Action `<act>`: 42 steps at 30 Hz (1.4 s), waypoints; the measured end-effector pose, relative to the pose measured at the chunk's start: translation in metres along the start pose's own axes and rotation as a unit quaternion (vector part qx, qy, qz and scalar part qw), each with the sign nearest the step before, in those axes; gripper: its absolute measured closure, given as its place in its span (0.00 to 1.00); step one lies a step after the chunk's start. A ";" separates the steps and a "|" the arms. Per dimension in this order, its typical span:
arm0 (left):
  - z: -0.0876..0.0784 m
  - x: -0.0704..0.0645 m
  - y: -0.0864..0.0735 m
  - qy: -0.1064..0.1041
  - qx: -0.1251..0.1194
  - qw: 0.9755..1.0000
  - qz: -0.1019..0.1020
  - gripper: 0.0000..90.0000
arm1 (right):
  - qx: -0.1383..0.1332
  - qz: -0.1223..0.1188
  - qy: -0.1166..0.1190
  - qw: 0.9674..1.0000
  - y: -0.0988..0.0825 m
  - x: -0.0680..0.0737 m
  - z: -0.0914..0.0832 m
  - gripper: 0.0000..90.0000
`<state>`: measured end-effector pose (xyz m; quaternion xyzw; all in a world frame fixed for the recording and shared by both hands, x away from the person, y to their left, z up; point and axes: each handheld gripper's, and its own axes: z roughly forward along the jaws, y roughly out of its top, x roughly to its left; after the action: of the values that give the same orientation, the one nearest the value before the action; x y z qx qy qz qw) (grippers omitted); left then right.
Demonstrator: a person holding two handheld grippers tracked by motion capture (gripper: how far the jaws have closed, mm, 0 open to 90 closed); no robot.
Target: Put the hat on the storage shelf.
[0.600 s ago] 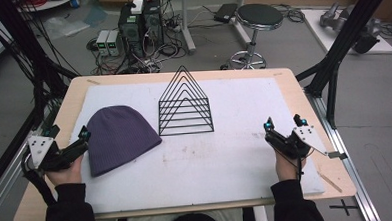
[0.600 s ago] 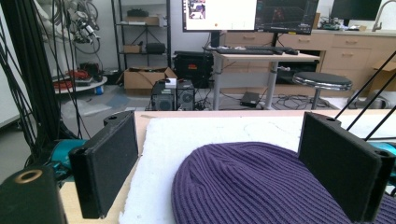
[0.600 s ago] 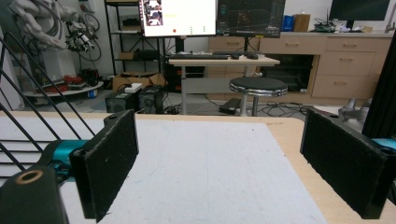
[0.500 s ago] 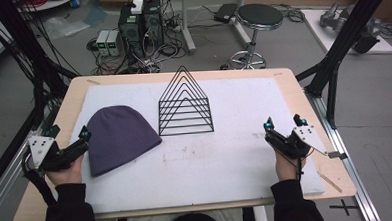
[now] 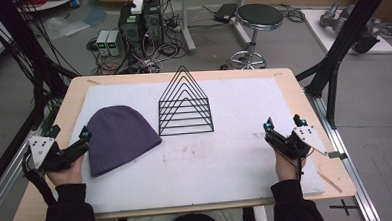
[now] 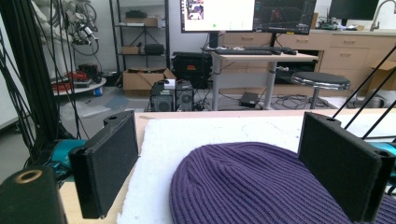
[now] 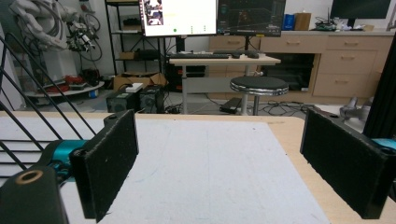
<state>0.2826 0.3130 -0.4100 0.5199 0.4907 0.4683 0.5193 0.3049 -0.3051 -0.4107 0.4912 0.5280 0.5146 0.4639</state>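
A purple knit beanie (image 5: 119, 136) lies flat on the white pad (image 5: 226, 159) that covers the bench (image 5: 303, 93), at the left and toward the near side. The left gripper (image 5: 67, 138) rests at the pad's left edge, just beside the beanie; its fingers (image 6: 109, 163) stand wide apart with nothing clamped. In the left gripper view the beanie (image 6: 252, 186) spreads between and just beyond the two fingers, its rounded crown toward the far side, and the right-hand finger stands in front of its edge. The right gripper (image 5: 283, 126) sits near the pad's right edge, well apart from the beanie, fingers (image 7: 109, 163) also wide apart over bare pad. A black wire rack (image 5: 184, 103) stands upright between the two grippers, farther back, just right of the beanie.
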 end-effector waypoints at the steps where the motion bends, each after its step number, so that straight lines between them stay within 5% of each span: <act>1: 0.000 0.000 0.001 -0.002 0.002 1.000 0.003 0.14 | 0.000 0.001 0.000 1.000 0.000 0.000 0.000 0.12; 5: 0.001 -0.001 0.006 -0.011 0.007 1.000 -0.003 0.14 | 0.001 0.003 0.001 1.000 0.000 0.000 0.000 0.12; 14: 0.003 -0.005 0.016 -0.019 0.016 1.000 0.019 0.14 | 0.002 -0.002 0.005 1.000 -0.001 0.002 0.002 0.12; 24: 0.025 -0.009 0.030 -0.046 0.049 0.997 0.031 0.14 | 0.009 0.000 0.010 1.000 -0.002 0.005 0.004 0.12; 42: 0.058 0.012 0.052 -0.058 0.097 0.993 0.029 0.14 | 0.012 -0.007 0.012 1.000 -0.002 0.005 0.006 0.12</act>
<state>0.3426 0.3213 -0.3598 0.6078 0.4877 0.4027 0.4803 0.3100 -0.2994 -0.4132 0.4872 0.5431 0.5109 0.4546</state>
